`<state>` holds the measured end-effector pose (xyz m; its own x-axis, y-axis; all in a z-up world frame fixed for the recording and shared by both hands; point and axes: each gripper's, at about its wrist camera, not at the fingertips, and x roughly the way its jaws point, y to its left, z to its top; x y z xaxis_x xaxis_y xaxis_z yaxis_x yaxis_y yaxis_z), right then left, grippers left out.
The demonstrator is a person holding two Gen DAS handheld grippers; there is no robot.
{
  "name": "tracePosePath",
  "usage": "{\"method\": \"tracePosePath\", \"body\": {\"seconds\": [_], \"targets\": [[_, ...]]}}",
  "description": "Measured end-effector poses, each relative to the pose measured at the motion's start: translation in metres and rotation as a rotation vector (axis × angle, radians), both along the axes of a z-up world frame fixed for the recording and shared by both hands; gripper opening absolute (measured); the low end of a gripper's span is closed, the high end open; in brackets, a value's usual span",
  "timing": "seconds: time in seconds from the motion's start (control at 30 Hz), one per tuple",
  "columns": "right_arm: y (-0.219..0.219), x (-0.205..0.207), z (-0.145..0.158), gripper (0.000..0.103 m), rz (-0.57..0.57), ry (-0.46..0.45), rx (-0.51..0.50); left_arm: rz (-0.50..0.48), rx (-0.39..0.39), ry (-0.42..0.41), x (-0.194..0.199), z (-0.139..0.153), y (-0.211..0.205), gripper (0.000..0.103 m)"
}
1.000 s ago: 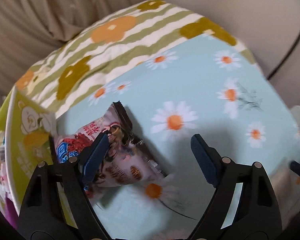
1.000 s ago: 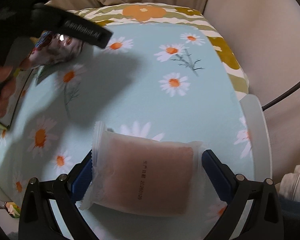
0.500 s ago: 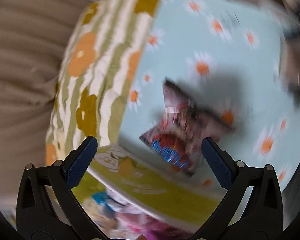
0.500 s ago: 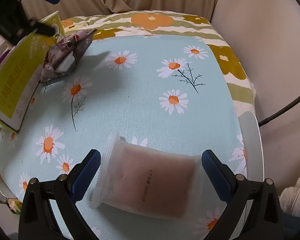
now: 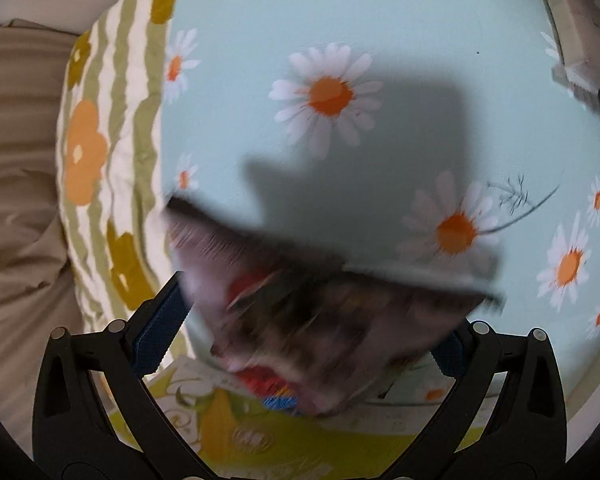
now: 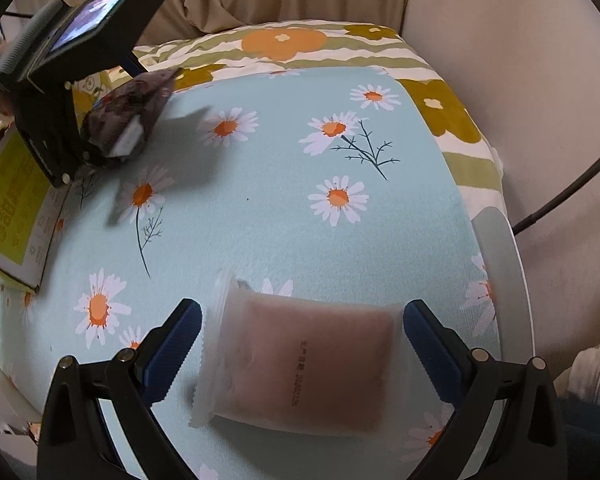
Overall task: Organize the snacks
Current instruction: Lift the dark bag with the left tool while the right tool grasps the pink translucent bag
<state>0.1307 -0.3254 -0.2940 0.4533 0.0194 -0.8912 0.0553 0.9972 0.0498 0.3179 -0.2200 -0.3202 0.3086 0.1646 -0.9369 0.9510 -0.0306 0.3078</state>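
Note:
A purple-brown snack packet (image 5: 320, 320), blurred, lies between the wide-spread fingers of my left gripper (image 5: 312, 308). It leans on the edge of a yellow-green box (image 5: 260, 440). I see no pad pressing on it. The right wrist view shows the same packet (image 6: 128, 120) against the box (image 6: 16, 200), under the left tool's black body (image 6: 48, 120). My right gripper (image 6: 302, 312) stands open around a pale translucent packet (image 6: 300, 364) with pinkish-brown filling, which lies flat on the cloth. A small gap shows at each pad.
A light blue daisy-print tablecloth (image 6: 284, 184) covers the table, with a green and orange flowered border (image 6: 284, 44) at the far edge. Beige curtain and a pale wall stand behind. A dark cable (image 6: 572, 188) runs at the right. The pale packet (image 5: 580, 28) also shows top right.
The left gripper spread its fingers off the purple packet, rolled strongly and came down over the packet at the box edge. The right gripper and the pale packet have barely moved.

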Motion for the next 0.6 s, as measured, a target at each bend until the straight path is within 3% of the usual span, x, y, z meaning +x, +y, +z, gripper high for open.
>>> {"method": "tracePosePath", "body": {"seconds": [0.27, 0.37, 0.53, 0.6], "targets": [[-0.006, -0.007, 0.012, 0.1, -0.025, -0.031, -0.008, -0.023, 0.041, 0.027, -0.012, -0.011, -0.005, 0.098], [-0.008, -0.01, 0.014, 0.1, -0.031, -0.039, 0.001, -0.004, 0.041, 0.053, -0.01, -0.009, -0.005, 0.092], [-0.011, -0.016, 0.013, 0.1, -0.039, -0.037, 0.006, 0.019, 0.038, 0.104, -0.012, -0.005, -0.002, 0.07], [-0.012, -0.019, 0.014, 0.1, -0.041, -0.039, 0.008, 0.017, 0.043, 0.095, -0.014, -0.005, -0.001, 0.068]]}}
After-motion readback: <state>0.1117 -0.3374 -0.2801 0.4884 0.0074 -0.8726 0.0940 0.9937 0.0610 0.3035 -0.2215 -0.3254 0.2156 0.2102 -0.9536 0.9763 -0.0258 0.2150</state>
